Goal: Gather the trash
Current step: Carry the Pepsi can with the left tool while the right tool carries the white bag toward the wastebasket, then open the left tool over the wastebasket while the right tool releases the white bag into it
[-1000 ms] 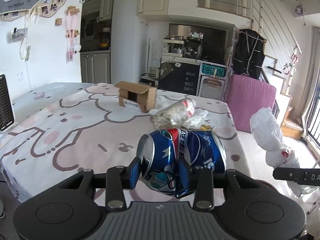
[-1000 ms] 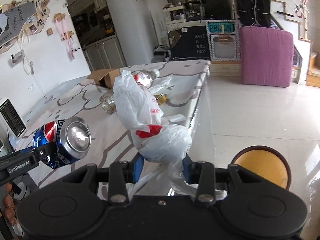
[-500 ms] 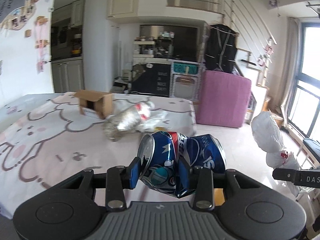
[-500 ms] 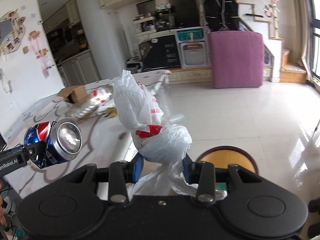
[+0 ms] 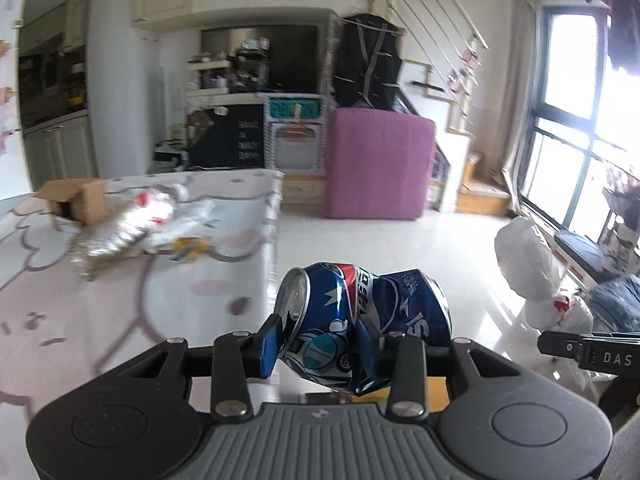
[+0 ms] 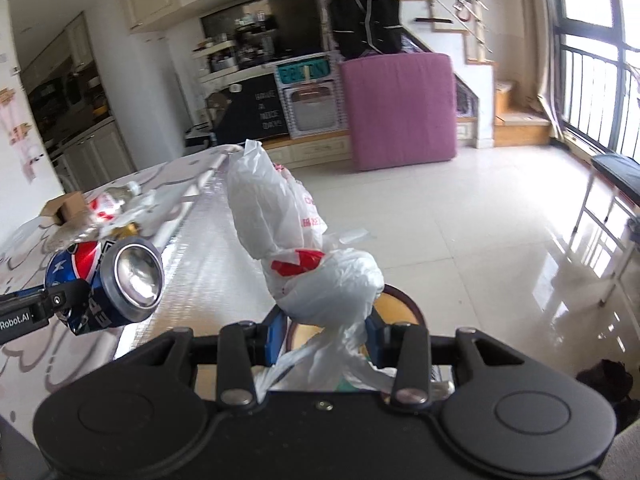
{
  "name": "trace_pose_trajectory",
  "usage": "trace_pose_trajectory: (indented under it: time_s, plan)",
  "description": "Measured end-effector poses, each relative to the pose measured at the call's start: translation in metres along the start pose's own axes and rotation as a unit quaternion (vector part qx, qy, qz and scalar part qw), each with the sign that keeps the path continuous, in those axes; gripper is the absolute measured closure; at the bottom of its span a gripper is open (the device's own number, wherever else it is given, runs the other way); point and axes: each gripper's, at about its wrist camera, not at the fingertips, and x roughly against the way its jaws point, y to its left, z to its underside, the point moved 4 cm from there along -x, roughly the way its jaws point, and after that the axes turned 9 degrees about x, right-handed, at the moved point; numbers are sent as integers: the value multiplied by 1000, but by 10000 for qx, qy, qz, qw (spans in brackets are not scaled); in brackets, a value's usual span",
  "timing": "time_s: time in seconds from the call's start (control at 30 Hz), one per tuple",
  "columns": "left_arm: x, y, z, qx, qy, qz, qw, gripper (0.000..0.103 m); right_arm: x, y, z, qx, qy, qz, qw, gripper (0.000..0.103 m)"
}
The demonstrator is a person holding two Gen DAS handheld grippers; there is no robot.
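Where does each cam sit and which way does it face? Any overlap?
Left wrist: on the left tool, looking forward and down at its crushed can, table left.
Right wrist: on the right tool, facing its white bag, floor beyond.
Shared: can, bag, pink mattress, table trash; each sees the other tool.

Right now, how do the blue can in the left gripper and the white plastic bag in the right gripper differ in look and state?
The blue can is rigid metal, dented and crumpled, lying sideways; the white plastic bag is soft, knotted into a bundle and stands upward. The can is blue with red and white print; the bag is white with red marks. Both are clamped, the can in the left gripper and the bag in the right gripper, past the table edge.
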Motion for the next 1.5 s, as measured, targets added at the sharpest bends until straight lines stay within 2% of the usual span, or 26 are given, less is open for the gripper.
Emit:
trace_pose_trajectory:
  time_s: [0.2,0.43,0.67,0.77,0.97,1.17,1.5]
  plan:
    - [-35,-35,12,-185,362,299,9987,62,-13,-35,16,-254,160,184,9994,62]
    - [-86,-62,31,-252,861,436,9950,62,-39,-73,35,-582,450,373,9966,62]
    - [-152,-77,53,-289,1389,316,9894,62,-73,-95,57,-674,882,417,9929,62]
    - [-184,-79,61,-43,1653,293,9858,62,-88,-100,62,-655,1065,403,9913,62]
    - [-245,-78,70,862,2102,218,9736,62,-119,-105,68,-643,1343,330,9883,62]
    - [-282,-74,76,1427,2130,-23,9666,62,-152,-110,61,-510,1494,224,9872,62]
    - [-320,-55,97,2336,2390,-351,9419,62,-205,-109,48,-653,1678,9,9837,62]
